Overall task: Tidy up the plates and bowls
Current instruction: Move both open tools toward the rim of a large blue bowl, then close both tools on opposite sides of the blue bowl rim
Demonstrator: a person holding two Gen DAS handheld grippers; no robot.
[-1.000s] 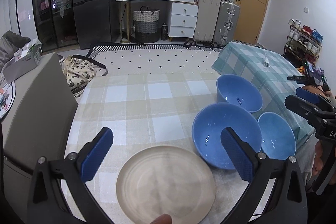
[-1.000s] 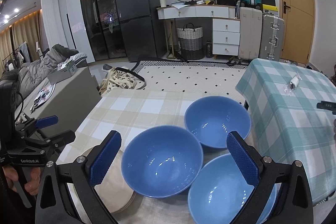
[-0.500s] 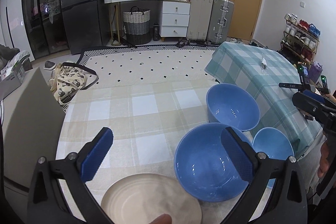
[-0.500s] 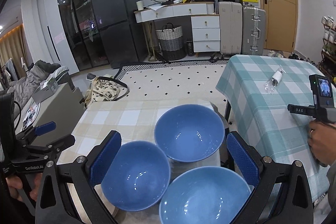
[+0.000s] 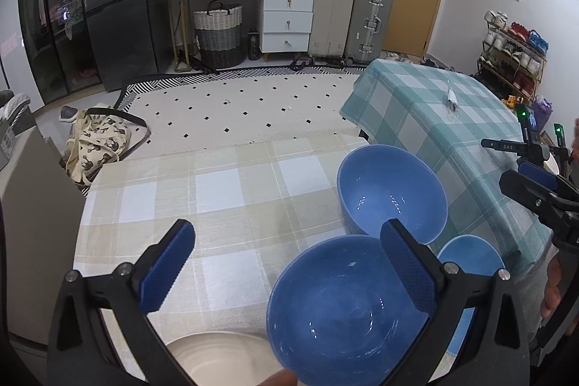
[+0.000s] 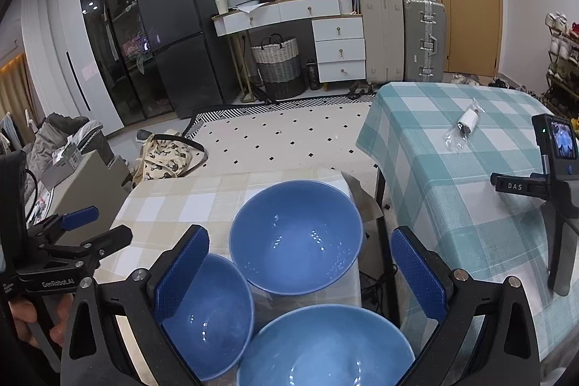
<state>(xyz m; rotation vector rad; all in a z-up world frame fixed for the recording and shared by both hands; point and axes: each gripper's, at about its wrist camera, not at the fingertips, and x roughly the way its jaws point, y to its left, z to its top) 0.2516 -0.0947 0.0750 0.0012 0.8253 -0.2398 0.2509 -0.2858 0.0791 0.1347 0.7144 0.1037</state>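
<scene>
Three blue bowls stand close together on the beige checked table (image 5: 224, 190). In the left wrist view the near bowl (image 5: 343, 317) is lowest, the far bowl (image 5: 392, 194) behind it, and a third bowl (image 5: 470, 263) at the right. A beige plate (image 5: 220, 359) lies at the bottom edge. My left gripper (image 5: 286, 263) is open and empty above the table, its right finger over the near bowl. In the right wrist view my right gripper (image 6: 300, 274) is open and empty over the far bowl (image 6: 296, 241), the left bowl (image 6: 213, 313) and the nearest bowl (image 6: 325, 350).
A second table with a teal checked cloth (image 6: 470, 147) stands to the right with a small wrapped packet (image 6: 465, 125) on it. A handheld device on a stand (image 6: 557, 169) is at the far right. A grey sofa arm (image 5: 32, 205) borders the left.
Both grippers have pulled back and tilted. In the left view the plate has slid down to the bottom edge and the near bowl has come under the right finger. Both stayed open.
</scene>
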